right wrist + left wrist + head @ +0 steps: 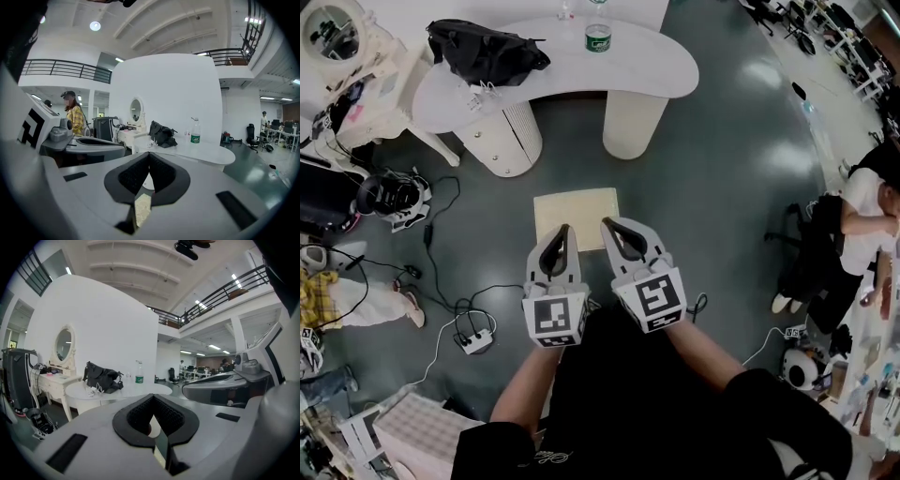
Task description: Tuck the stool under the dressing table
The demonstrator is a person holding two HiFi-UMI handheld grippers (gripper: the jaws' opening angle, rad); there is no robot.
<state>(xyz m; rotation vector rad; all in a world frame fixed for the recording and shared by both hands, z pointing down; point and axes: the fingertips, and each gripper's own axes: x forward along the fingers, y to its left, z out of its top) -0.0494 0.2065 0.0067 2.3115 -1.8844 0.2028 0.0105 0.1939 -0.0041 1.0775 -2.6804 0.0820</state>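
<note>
The fingers of my left gripper (563,231) and my right gripper (607,223) are pressed together, with nothing between them. Both grippers sit side by side over the near edge of the pale beige, square-topped stool (576,214). I cannot tell whether the tips touch its seat. The stool stands on the dark floor (712,187), apart from the white curved dressing table (652,66), facing the gap between its two round pedestals.

stool (576,214): square pale beige top, stood upright, frame centre, apart from table, not tucked under | dressing table (652,67): white curved top on two round pedestals, upper centre of frame
</note>
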